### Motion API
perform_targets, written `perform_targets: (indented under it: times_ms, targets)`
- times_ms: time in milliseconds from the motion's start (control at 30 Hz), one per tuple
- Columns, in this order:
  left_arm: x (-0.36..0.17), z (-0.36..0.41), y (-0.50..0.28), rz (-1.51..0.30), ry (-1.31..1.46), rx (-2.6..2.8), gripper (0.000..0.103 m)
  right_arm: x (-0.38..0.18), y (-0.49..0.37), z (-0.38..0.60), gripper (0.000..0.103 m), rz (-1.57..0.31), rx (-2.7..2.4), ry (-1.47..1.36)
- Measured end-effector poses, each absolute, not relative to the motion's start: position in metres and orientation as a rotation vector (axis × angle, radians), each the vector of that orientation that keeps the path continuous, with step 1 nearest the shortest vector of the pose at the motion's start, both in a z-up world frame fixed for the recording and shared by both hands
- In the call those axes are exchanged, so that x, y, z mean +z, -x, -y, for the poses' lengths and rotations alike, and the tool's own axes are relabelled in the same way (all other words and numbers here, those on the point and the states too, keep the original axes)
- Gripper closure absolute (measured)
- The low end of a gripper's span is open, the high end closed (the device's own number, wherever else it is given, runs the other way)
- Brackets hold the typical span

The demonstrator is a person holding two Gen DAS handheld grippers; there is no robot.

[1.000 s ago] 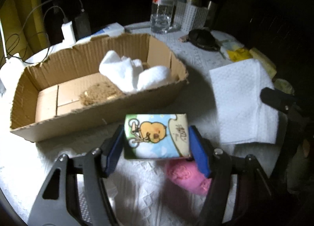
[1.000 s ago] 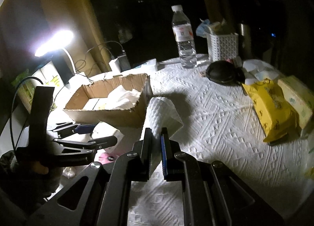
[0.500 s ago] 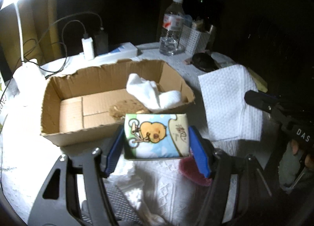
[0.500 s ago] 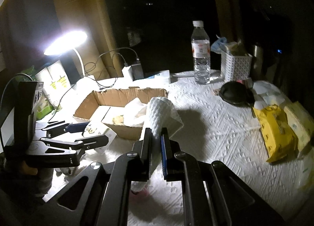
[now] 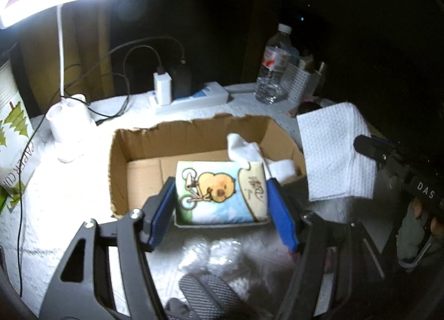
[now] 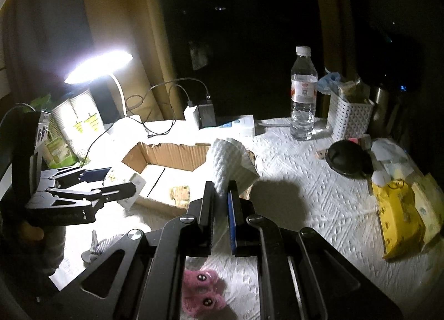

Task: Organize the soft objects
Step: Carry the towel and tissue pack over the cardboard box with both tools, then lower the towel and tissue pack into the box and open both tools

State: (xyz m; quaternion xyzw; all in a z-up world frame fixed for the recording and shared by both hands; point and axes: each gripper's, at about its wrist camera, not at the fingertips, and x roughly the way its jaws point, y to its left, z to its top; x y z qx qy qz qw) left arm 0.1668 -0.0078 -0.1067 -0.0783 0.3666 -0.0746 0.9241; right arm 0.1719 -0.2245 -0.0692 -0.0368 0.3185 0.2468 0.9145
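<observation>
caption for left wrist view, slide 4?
Left claw grips a cartoon-printed tissue pack above the open cardboard box, lamp-lit.

The left gripper [image 5: 222,195] clamped a tissue pack [image 5: 220,190] printed with a yellow chick on a bicycle, its blue pads [image 5: 280,214] pressed against both short sides. The pack hung over the near wall of an open cardboard box [image 5: 119,170], in which white cloths [image 5: 249,153] lay at the right end. To the right, the right gripper [image 5: 371,147] held up a white paper towel [image 5: 335,150]. Behind the box stood a lit desk lamp [image 5: 61,50], a power strip [image 5: 194,97] with chargers and a water bottle [image 5: 273,70].
</observation>
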Motion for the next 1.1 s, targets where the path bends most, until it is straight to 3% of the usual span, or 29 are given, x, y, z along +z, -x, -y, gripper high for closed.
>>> perform_targets:
  times_ms: [633,1100]
  targets:
    - [-0.120,-0.016,-0.207,-0.779,0.196,-0.109,0.037,-0.081,-0.218,0.201,0.093,-0.685,0.486,0.121]
    - [-0.151,-0.017,-0.229,-0.880,0.195,-0.069,0.037,-0.127,-0.244,0.175,0.093,-0.792,0.478,0.201]
